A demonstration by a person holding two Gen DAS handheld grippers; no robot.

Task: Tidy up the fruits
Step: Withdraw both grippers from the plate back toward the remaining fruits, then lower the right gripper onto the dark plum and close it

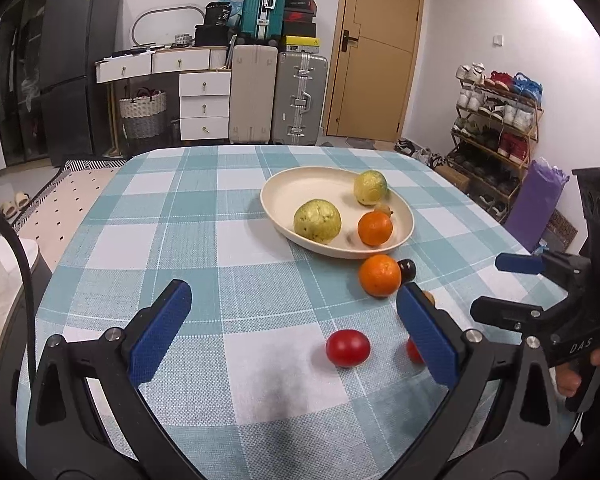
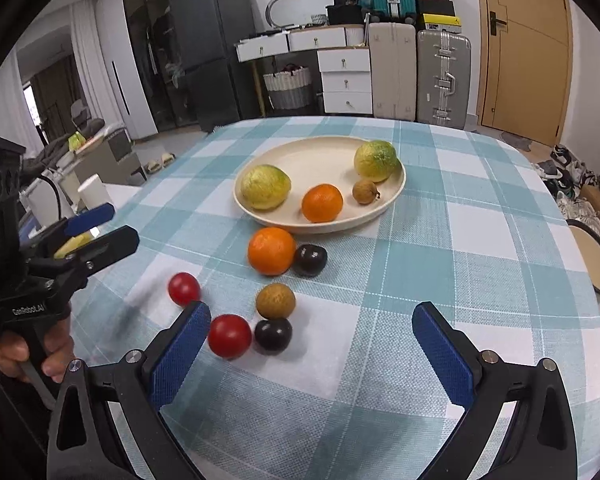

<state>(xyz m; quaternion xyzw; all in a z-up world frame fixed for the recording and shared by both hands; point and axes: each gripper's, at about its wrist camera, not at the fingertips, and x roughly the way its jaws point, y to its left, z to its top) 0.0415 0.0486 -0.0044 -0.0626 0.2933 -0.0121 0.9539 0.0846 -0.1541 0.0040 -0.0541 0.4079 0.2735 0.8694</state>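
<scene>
We hold both grippers low over the near edge of the bench, each with its fingers spread wide apart and clamped on nothing. The left gripper faces a red fruit lying loose on the checked cloth; the right gripper has a second red fruit just inside its left finger.

Four fruits already sit in the cream plate at the far centre: two yellow-green ones, an orange and a small brown one. Six remain on the cloth near the plate: a loose orange, two dark fruits, a brown fruit and the two red ones.

To do the next pick well, we judge it best to centre one round fruit between the fingers, close gently so it does not roll or bruise, and take an outer fruit first, since the near cluster sits touching.

Legible writing: "DAS" on the right gripper's body in the left view; "GenRobot.AI", as far as we can read it, on the left gripper's body in the right view.
</scene>
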